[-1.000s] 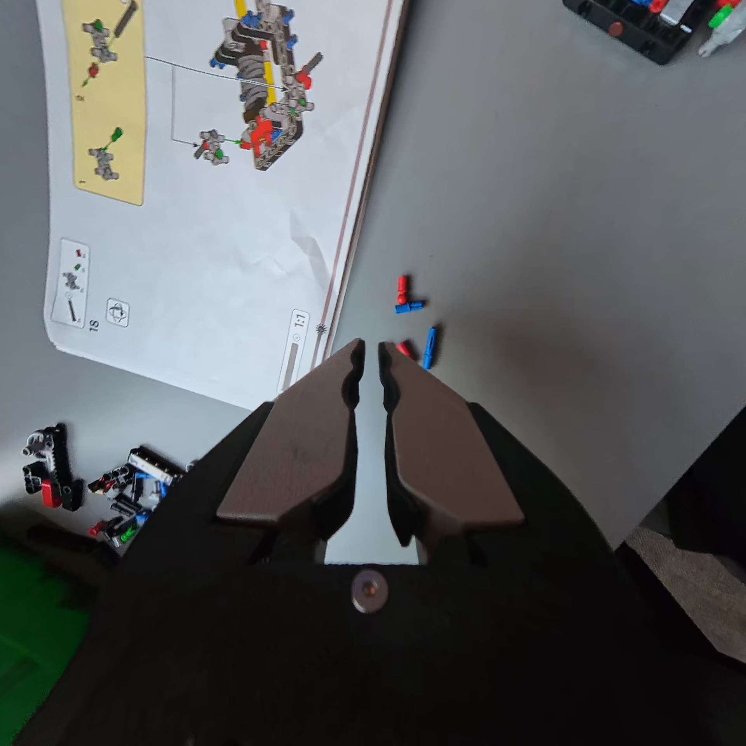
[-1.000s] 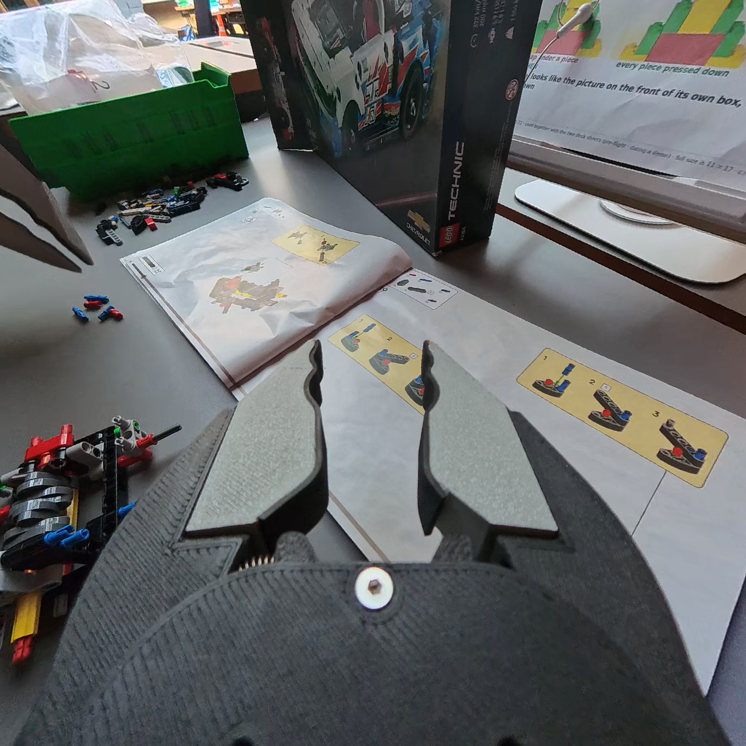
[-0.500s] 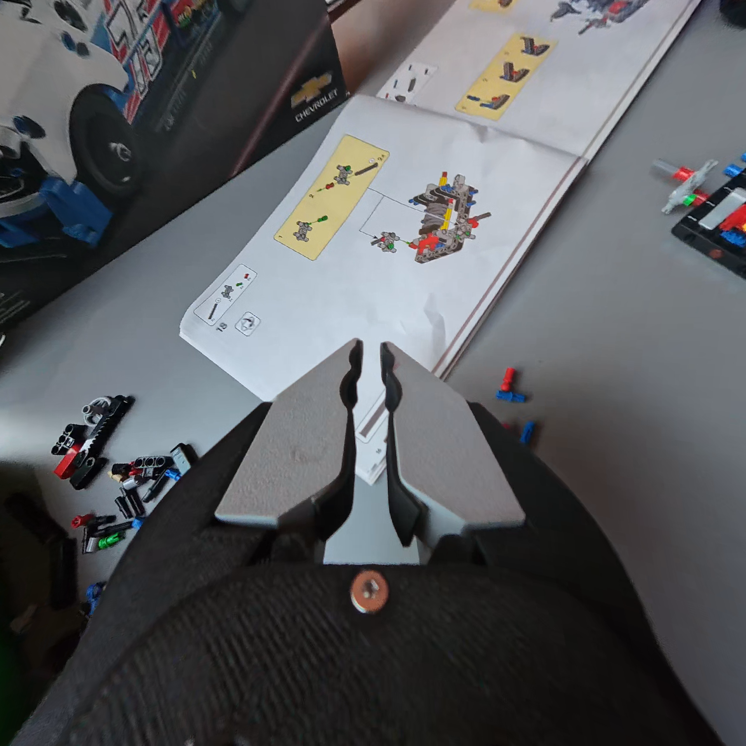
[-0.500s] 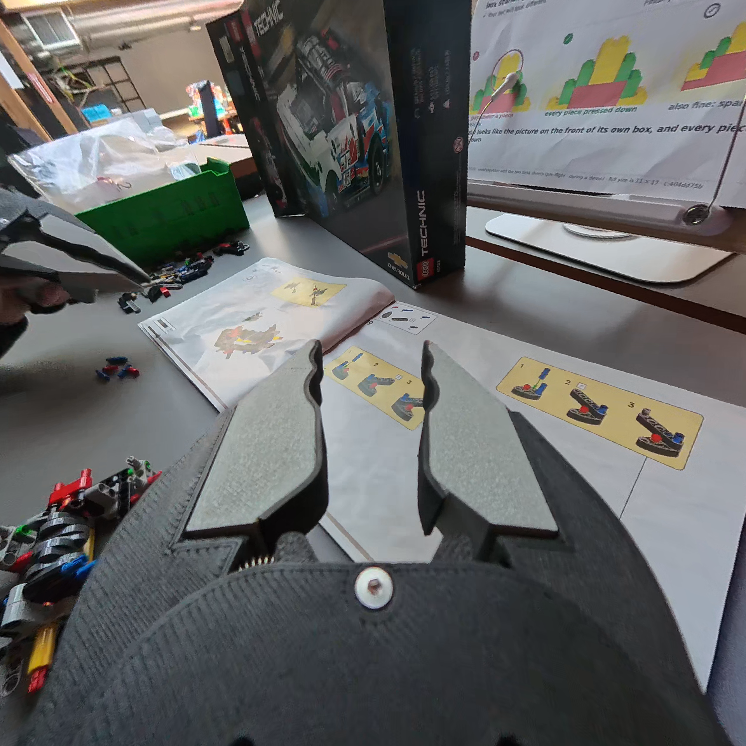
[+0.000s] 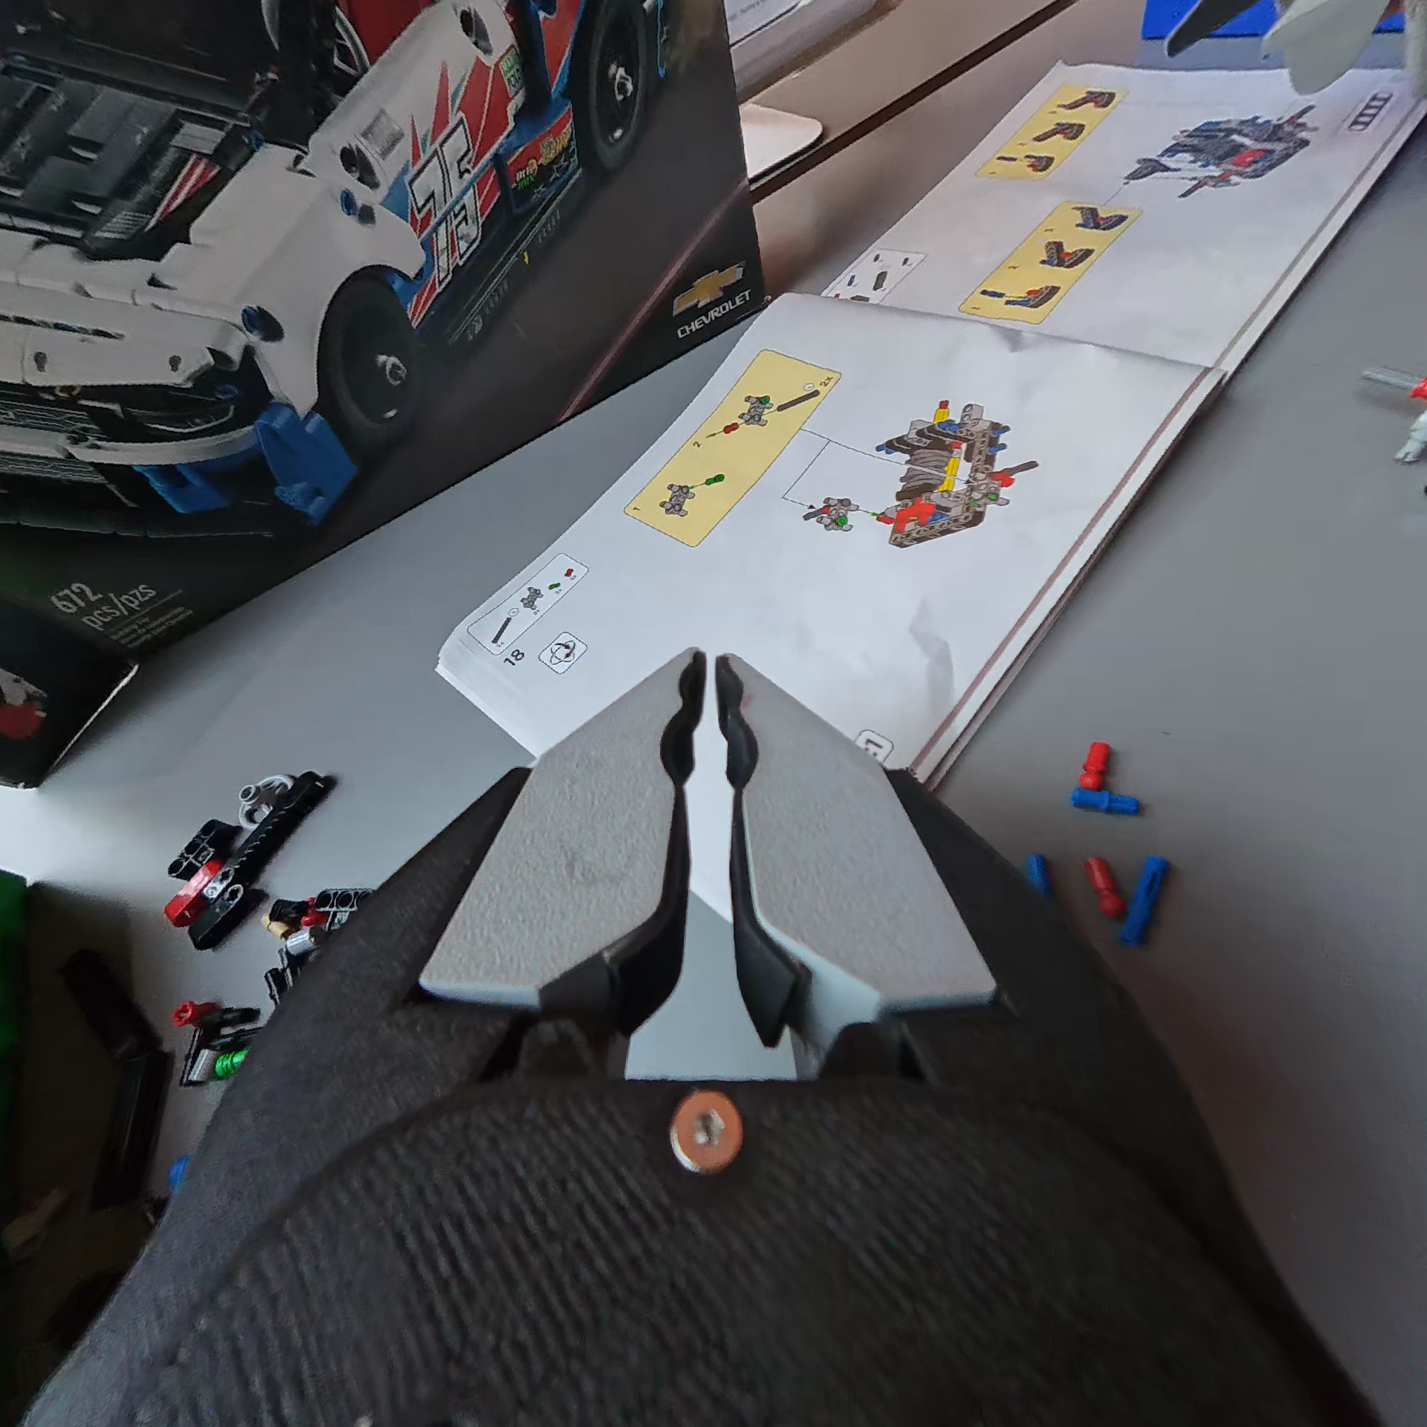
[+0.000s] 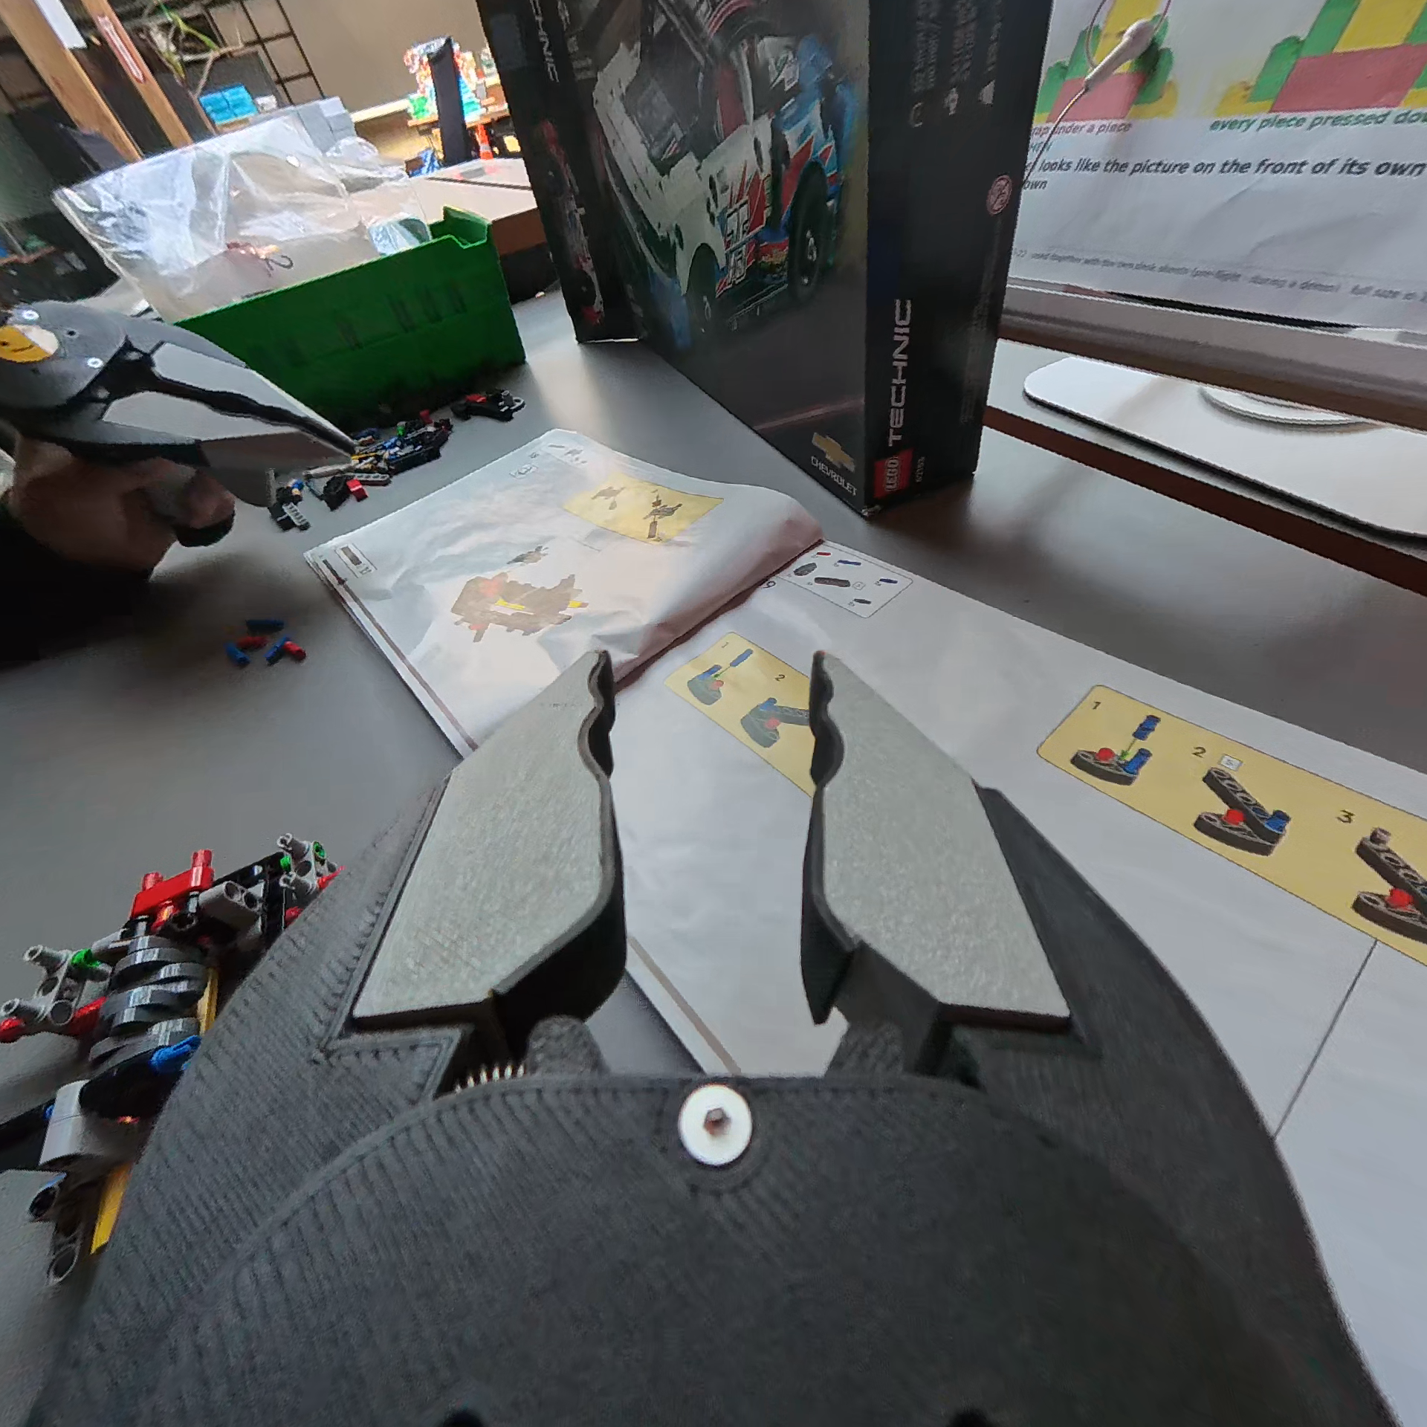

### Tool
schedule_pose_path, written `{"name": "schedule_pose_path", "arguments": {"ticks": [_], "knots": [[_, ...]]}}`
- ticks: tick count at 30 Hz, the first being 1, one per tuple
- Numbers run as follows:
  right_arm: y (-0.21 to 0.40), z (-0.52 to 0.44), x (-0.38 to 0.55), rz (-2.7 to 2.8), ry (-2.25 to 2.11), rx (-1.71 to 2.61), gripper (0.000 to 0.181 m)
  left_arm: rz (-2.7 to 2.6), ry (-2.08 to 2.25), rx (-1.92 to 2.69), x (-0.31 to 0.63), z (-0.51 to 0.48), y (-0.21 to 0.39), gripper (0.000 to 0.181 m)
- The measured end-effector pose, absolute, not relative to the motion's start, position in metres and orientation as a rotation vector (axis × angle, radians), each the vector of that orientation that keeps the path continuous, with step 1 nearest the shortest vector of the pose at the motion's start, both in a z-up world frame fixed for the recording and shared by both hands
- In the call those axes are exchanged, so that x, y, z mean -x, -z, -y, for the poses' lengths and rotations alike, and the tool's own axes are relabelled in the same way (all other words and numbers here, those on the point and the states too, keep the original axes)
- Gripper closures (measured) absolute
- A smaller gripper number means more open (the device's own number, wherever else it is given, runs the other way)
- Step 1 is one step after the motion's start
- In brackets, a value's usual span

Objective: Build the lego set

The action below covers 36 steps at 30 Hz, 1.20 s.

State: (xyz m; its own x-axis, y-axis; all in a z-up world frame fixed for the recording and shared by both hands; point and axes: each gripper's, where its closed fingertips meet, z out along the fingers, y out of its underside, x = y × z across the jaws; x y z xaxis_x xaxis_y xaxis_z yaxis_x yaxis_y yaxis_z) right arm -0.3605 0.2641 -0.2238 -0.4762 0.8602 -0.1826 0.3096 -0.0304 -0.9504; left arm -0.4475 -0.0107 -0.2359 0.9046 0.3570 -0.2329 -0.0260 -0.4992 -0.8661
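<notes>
My left gripper hangs above the near corner of the open instruction booklet, jaws nearly touching and empty. Loose red and blue pins lie on the grey table to its right. A pile of small black, red and green parts lies to its left. My right gripper is open and empty above the booklet's right page. The partly built assembly sits at its lower left. The left gripper also shows in the right wrist view, in a hand, over the parts pile.
The set's box stands upright behind the booklet; it also shows in the left wrist view. A green bin with a clear plastic bag stands at the back left. A monitor foot is at the back right. The gap from one gripper's tips to the other's is roughly 30 cm. The partly built assembly lies around 15 cm away from my right fingertips.
My left gripper has risen and swung left, away from the pins, so the box and parts pile come into view. My right gripper has tilted up a little. Neither jaw gap changed.
</notes>
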Motion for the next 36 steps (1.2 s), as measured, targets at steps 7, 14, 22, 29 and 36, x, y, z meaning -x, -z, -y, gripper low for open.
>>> {"name": "schedule_pose_path", "arguments": {"ticks": [7,14,22,29,36], "knots": [[0.228,-0.258,0.360,1.827,-1.503,1.204,0.133,0.270,-0.372,1.992,0.446,0.014,0.230,0.181],[0.225,-0.260,0.359,1.801,-1.525,1.210,0.133,0.407,-0.411,2.008,0.438,0.047,0.234,0.181],[0.227,-0.256,0.358,1.821,-1.509,1.202,0.133,0.826,-0.442,2.143,0.480,0.130,0.223,0.176],[0.227,-0.257,0.355,1.813,-1.506,1.212,0.134,0.829,-0.404,2.308,0.506,0.126,0.228,0.181],[0.226,-0.261,0.354,1.793,-1.513,1.227,0.134,0.877,-0.260,2.468,0.525,0.108,0.263,0.181]]}}
